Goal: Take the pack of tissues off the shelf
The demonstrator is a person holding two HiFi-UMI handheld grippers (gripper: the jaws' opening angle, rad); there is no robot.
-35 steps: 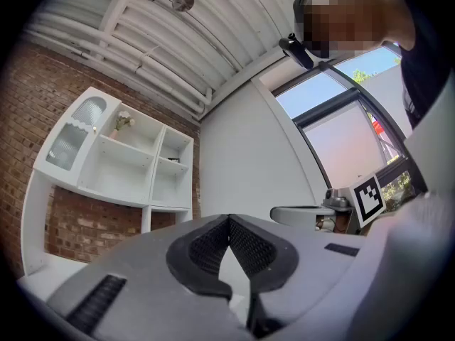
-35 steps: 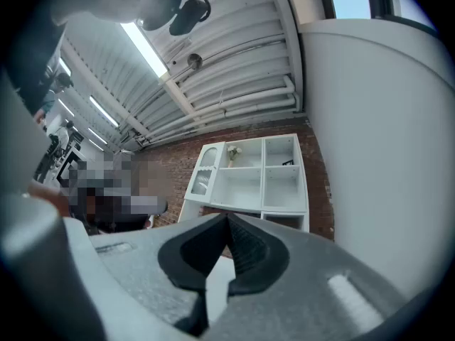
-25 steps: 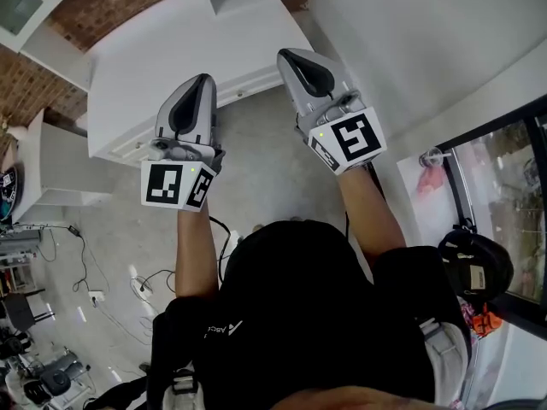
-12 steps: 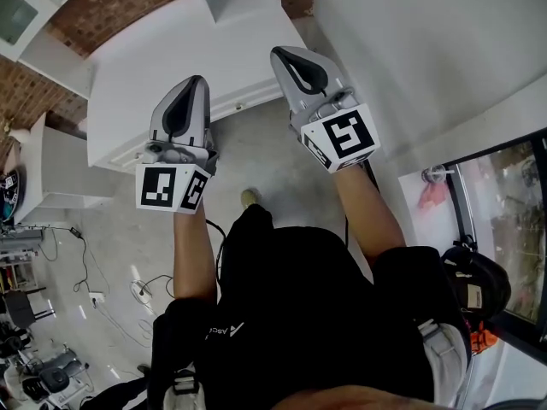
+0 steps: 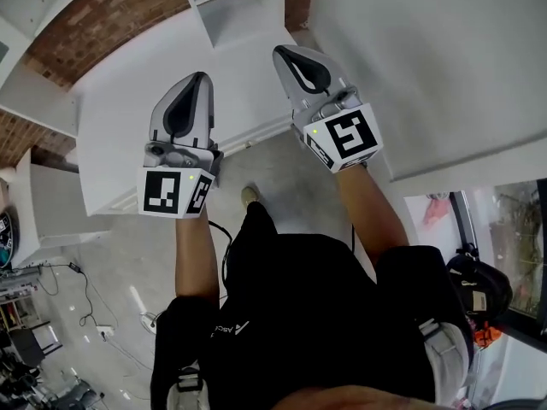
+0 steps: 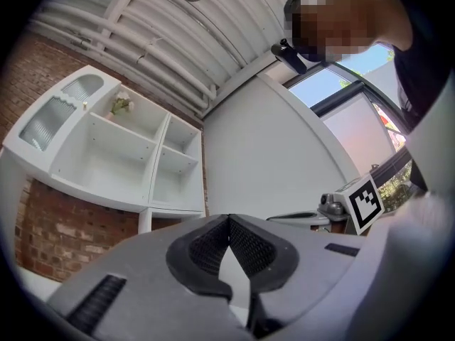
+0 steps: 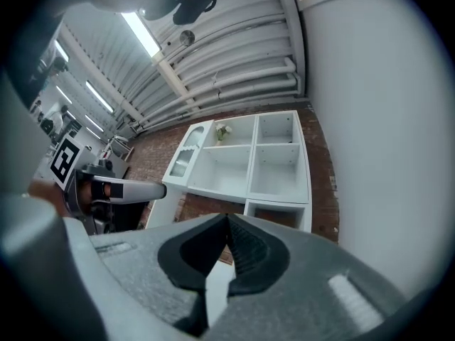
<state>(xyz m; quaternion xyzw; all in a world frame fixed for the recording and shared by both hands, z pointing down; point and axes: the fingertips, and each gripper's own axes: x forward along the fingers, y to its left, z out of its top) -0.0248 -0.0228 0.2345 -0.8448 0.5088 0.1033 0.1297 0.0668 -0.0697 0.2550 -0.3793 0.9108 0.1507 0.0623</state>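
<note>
The grey left gripper [image 5: 198, 77] and right gripper [image 5: 280, 51] have their jaws together, empty. On the white cubby shelf [image 7: 227, 163], the contents are too small to make out.

place: workshop hall | evidence: brick wall [image 5: 111, 11], ribbed metal roof [image 7: 234, 55], concrete floor [image 5: 291, 178]

seen from the head camera, looking steeply down over the person [image 5: 325, 314], the left gripper [image 5: 200, 78] and right gripper [image 5: 286, 52] sit close below the lens. each gripper camera rides just behind its own jaws and looks along them, tilted upward. both share the white shelf unit [image 6: 135, 155] well beyond the tips, the ribbed ceiling [image 6: 178, 41] above it, and the opposite gripper alongside.
</note>
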